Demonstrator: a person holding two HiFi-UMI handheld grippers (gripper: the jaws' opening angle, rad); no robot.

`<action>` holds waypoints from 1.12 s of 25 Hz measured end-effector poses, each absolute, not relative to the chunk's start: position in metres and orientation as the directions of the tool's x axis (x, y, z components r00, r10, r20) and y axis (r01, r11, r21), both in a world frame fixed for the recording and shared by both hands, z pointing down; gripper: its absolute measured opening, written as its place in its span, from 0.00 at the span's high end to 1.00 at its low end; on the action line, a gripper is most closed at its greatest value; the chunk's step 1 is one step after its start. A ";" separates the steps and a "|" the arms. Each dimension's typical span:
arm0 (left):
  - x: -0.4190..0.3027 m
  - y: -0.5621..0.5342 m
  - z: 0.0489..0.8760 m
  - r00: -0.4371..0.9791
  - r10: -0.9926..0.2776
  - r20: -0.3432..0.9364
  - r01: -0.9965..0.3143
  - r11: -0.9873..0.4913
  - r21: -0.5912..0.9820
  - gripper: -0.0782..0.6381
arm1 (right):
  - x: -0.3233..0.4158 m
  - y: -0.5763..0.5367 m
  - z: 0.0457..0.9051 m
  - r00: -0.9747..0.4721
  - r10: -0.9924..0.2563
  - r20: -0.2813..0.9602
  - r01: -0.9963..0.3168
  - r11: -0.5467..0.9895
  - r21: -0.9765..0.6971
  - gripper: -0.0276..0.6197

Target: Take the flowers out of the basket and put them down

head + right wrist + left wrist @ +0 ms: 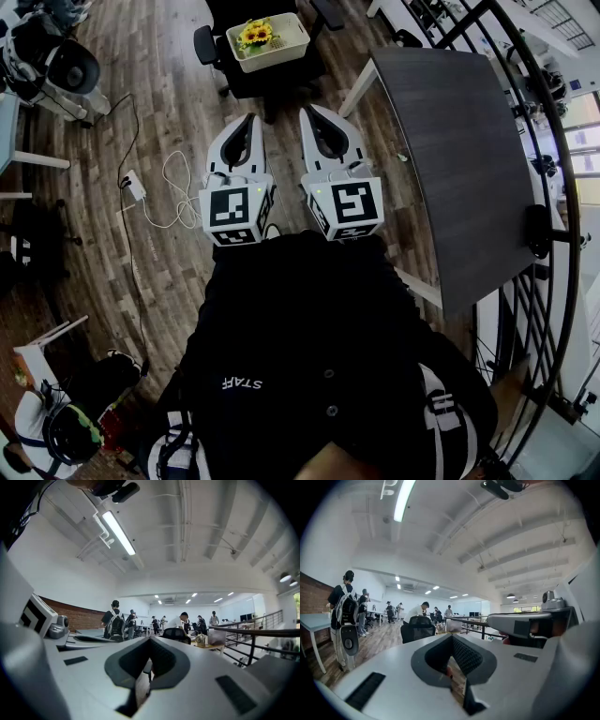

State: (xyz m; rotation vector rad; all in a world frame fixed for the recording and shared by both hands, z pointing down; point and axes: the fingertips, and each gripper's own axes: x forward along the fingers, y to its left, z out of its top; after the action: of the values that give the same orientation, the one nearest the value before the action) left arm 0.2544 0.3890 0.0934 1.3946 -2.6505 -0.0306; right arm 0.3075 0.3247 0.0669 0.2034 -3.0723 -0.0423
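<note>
I hold my left tool [250, 118] and my right tool [307, 111] side by side in front of my chest, both roughly level and pointing ahead. The jaws of each are pressed together with nothing between them. The yellow flowers [256, 35] sit in the white basket [274, 58], which rests on a black chair [206, 45] well ahead of both tools. A dark table [459, 159] stands to my right on the wooden floor [159, 122].
</note>
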 end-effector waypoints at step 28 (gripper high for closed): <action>0.183 0.450 0.158 -0.547 -0.812 0.205 -0.802 0.578 0.150 0.89 | 0.234 0.386 0.126 -0.980 -0.101 0.172 -0.101 0.995 0.010 0.94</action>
State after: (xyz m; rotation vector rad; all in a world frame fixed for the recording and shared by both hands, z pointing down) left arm 0.1834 0.4500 0.1581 1.3360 -2.5594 -0.0552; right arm 0.2335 0.3861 0.1262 0.1517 -2.9650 -0.0022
